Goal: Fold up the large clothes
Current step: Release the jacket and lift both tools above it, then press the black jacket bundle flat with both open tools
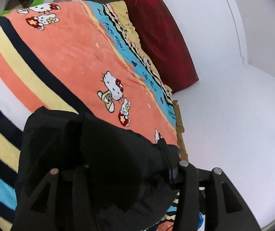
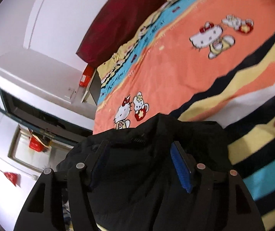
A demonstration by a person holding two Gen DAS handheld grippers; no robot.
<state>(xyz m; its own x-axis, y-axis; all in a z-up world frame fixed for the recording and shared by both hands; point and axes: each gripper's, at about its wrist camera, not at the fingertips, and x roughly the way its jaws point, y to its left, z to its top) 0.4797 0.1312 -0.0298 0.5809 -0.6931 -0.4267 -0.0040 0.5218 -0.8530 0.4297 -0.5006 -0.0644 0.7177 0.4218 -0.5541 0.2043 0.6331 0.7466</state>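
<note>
Black coat (image 2: 143,165) lies bunched on the striped cat blanket (image 1: 70,53).
Right gripper (image 2: 140,159) fingers stand apart around it; left gripper (image 1: 118,165) fingers are hidden, so I cannot tell.

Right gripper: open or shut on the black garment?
Open. The right gripper has its blue-padded fingers standing wide apart, with the bunched black garment lying between them, unpinched.

The black garment (image 1: 102,154) is burying the left tool (image 1: 118,173), hiding one finger and its grip; its lower part is running off the frame. Motion blur is smearing the blanket (image 2: 176,61) print in the right view
</note>
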